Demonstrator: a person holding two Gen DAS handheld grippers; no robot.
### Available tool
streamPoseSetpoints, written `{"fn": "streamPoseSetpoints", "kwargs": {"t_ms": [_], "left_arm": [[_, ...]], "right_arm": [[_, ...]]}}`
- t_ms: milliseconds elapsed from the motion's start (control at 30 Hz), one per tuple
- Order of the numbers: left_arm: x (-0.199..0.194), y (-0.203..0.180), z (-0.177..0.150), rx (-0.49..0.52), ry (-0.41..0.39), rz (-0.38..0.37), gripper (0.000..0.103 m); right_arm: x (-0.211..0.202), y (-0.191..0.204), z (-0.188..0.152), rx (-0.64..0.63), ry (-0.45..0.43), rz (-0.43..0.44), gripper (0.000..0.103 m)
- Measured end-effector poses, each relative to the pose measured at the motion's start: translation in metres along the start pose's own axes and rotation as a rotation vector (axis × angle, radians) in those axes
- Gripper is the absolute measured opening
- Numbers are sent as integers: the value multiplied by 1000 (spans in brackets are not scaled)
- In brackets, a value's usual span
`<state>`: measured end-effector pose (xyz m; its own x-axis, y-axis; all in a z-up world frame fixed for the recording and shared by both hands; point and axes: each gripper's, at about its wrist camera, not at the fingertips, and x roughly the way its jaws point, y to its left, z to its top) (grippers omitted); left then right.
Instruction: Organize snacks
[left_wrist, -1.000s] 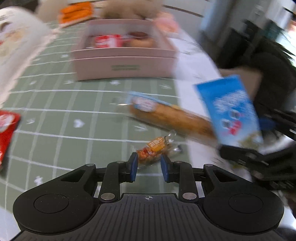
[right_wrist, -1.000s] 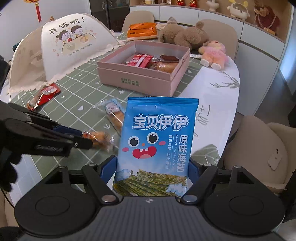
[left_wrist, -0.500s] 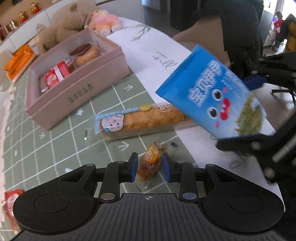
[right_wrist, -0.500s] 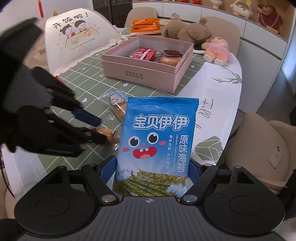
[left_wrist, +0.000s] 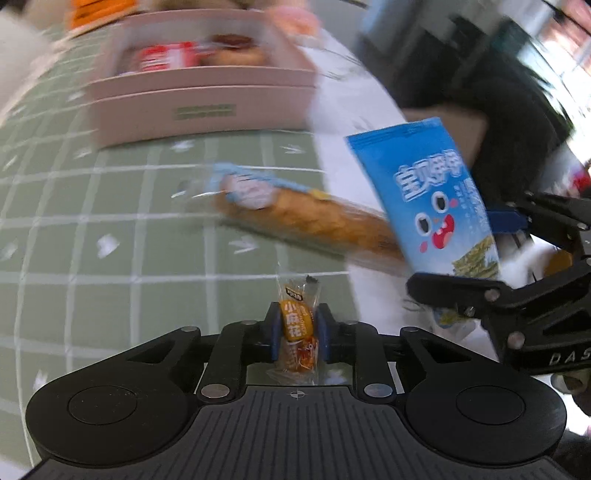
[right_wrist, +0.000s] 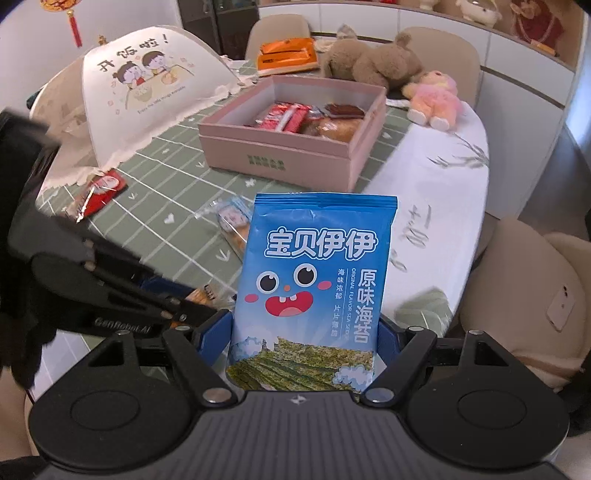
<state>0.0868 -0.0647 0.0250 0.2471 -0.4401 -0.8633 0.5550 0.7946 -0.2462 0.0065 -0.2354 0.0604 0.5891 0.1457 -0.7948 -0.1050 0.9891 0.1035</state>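
Right wrist view takes in one table (right_wrist: 436, 192), its left part under a green checked cloth (right_wrist: 177, 206) and its right part white. One white mesh food cover (right_wrist: 136, 88) with a cartoon print stands at the far left of the table. One pink box (right_wrist: 295, 155) sits open near the middle, and inside it at least one red packet (right_wrist: 284, 116) and a couple of brown baked items lie side by side; the exact count of what is in there cannot be told. Two plush toys lie beyond the box, one brown bear (right_wrist: 373, 61) and one pink doll (right_wrist: 434, 98), with one orange box (right_wrist: 286, 55) farther back.

One blue seaweed bag (right_wrist: 314, 291) stands upright in the right gripper (right_wrist: 304, 343), whose two blue-padded fingers press against the bag's lower sides. In the left wrist view the same bag (left_wrist: 424, 199) hangs tilted above the table's white part, in front of one long wrapped bread (left_wrist: 295, 214) that lies on the cloth. One red packet (right_wrist: 98, 194) lies on the cloth by the food cover's edge.

The left gripper (left_wrist: 297, 332) is closed on one small orange snack packet (left_wrist: 297, 325), pinched upright between its two blue pads, above the green cloth
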Motion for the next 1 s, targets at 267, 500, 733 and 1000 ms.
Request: {"fn": "streamPoseSetpoints", "kwargs": {"t_ms": [267, 500, 733, 1000], "left_arm": [[-32, 33, -32, -218, -84, 262, 24], [-45, 52, -48, -305, -80, 295, 24], [-46, 47, -49, -315, -89, 302, 25], [-45, 51, -52, -345, -111, 284, 25]], "right_arm": [[29, 29, 21, -65, 58, 126, 79], [67, 65, 11, -137, 179, 230, 87], [77, 88, 7, -280, 137, 87, 95], [63, 83, 8, -231, 51, 98, 95]]}}
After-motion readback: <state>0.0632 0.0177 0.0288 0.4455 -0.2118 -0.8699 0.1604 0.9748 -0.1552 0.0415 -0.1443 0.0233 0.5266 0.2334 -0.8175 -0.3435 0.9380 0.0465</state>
